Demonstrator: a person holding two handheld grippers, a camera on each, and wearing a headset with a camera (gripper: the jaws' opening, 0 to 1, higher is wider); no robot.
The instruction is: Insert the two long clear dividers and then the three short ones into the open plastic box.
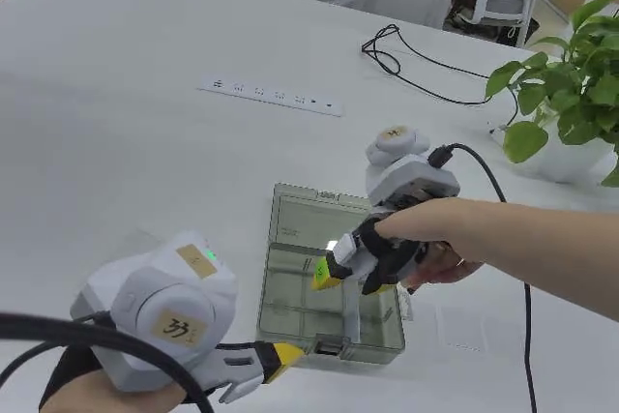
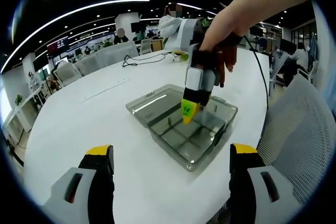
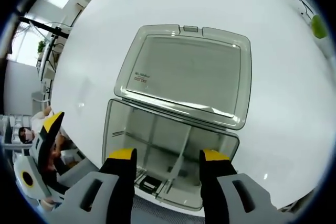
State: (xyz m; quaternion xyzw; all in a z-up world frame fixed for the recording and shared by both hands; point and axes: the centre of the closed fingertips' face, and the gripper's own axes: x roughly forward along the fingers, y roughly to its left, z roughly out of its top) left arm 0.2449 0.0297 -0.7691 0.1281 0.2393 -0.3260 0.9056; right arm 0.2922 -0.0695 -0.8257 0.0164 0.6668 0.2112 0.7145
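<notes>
Over the open plastic box [image 1: 267, 287] on the worktop [image 1: 135, 123], the right gripper [image 3: 165, 156] hangs, jaws apart and empty, above a clear divider [image 3: 181, 149] standing inside. The left gripper [image 1: 259, 374] waits beside, jaws wide and empty. Divider seating seems underway; the next move likely calls for pressing it squarely into its slots.

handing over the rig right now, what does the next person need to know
Left gripper: open, empty, near the box.
Right gripper: open, jaws pointing down over the box's base.
Box lies open on the white table, lid flat behind it.
Done: clear dividers stand crosswise in the base; count unclear.
Left: check that all five are seated, and add any missing.
</notes>
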